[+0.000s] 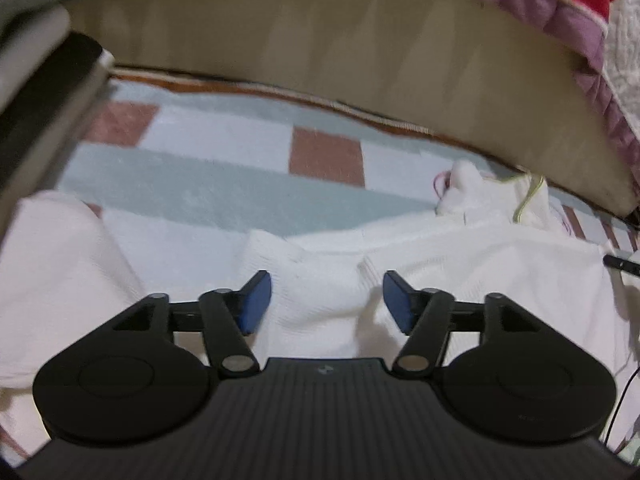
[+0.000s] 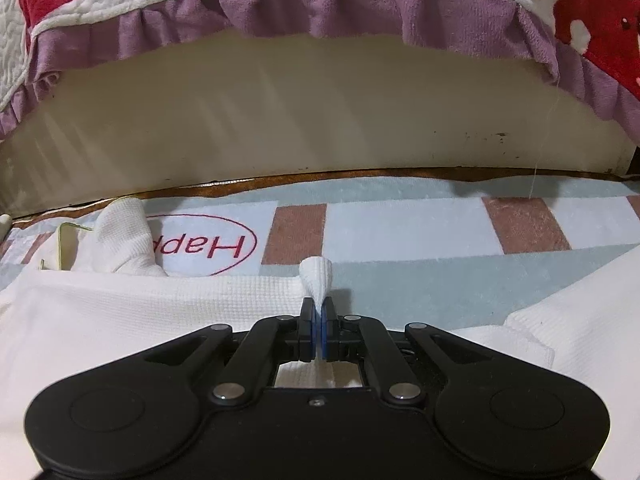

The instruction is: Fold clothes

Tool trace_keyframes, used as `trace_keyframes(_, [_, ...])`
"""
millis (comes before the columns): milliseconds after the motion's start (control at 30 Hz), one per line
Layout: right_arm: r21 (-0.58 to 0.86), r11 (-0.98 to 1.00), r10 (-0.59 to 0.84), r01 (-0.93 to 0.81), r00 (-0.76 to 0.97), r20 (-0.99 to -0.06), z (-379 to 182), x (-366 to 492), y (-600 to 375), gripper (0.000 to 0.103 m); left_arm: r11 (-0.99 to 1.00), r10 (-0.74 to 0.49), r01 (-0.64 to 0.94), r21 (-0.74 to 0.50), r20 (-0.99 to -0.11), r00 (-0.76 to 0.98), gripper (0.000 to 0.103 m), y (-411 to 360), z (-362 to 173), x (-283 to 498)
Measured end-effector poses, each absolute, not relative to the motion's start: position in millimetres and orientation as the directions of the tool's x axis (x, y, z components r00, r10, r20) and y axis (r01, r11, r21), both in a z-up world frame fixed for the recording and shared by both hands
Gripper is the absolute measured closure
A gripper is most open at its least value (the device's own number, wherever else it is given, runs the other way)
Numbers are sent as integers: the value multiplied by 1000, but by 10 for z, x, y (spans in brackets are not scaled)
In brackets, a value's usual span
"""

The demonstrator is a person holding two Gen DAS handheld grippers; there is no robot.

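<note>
A white waffle-knit garment lies spread on a checked mat. My left gripper is open just above the garment's cloth, with a fold of it between the blue pads but not pinched. In the right wrist view the same garment covers the near left of the mat. My right gripper is shut on a pinched corner of the white cloth, which sticks up as a small cone past the fingertips. A sleeve lies at the right.
A cream bed side runs across the back, with a purple-frilled quilt hanging over it. A dark object with a white edge stands at the far left. A black cable lies at the right edge. The mat bears a red "Happy" logo.
</note>
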State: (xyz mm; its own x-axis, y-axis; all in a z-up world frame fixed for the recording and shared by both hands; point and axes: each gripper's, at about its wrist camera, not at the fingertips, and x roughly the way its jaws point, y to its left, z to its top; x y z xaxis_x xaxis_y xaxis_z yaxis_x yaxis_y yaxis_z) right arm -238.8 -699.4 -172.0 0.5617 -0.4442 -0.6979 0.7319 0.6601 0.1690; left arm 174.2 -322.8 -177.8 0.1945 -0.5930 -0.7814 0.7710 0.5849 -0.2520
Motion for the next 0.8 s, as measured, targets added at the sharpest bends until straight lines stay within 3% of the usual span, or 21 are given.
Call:
trace_keyframes(67, [162,667,-446,727,563,-696,-1689,-2384,-6977,98,587,-571,790,-177,-782,249,43,-3309,-1849,1686])
trace_keyframes(100, [158,671,-446,725,564,-695,-1677,-2377,-6967,98,583,-568,802,-129,-771,289,63,-3342,-1873,1653])
trace_keyframes(133, [156,674,-446,722,566,-693,-1669,-2372,-6959,98,577,-566,813,-84,-759,323,99,-3376,-1893,1623])
trace_keyframes(400, [146,716,-449,683,610,-653,-1529,-2317,-6881,99,598,-614,791,-131,-708,348,98,-3229,-1695,1824])
trace_keyframes(500, [116,724,-458,680,600,-655,-1510,-2221,-6881,99,650,-578,748,-133,-725,374,98,-3300,-1819,1873])
trace_keyframes(600, [4,709,-502,705,509,-699,-1590,-2046,-6878,99,711,-491,703,-36,-740,460,96,-3355,-1845,1931])
trace_keyframes(667, [-102,686,-551,720,422,-720,-1645,-1921,-6852,100,718,-493,696,-24,-723,484,87,-3268,-1672,1944])
trace_keyframes(700, [-188,658,-599,729,355,-718,-1664,-1855,-6804,97,716,-508,698,-27,-706,494,73,-3189,-1551,1940])
trace_keyframes(733, [-273,625,-645,731,287,-708,-1683,-1789,-6756,85,717,-514,696,-26,-695,503,56,-3098,-1436,1935])
trace_keyframes(767, [-320,599,-673,734,245,-698,-1675,-1745,-6706,80,719,-518,694,-24,-684,513,49,-3006,-1325,1931])
trace_keyframes(800, [-327,584,-684,743,233,-692,-1636,-1728,-6655,69,725,-514,689,-17,-680,523,45,-2909,-1237,1929])
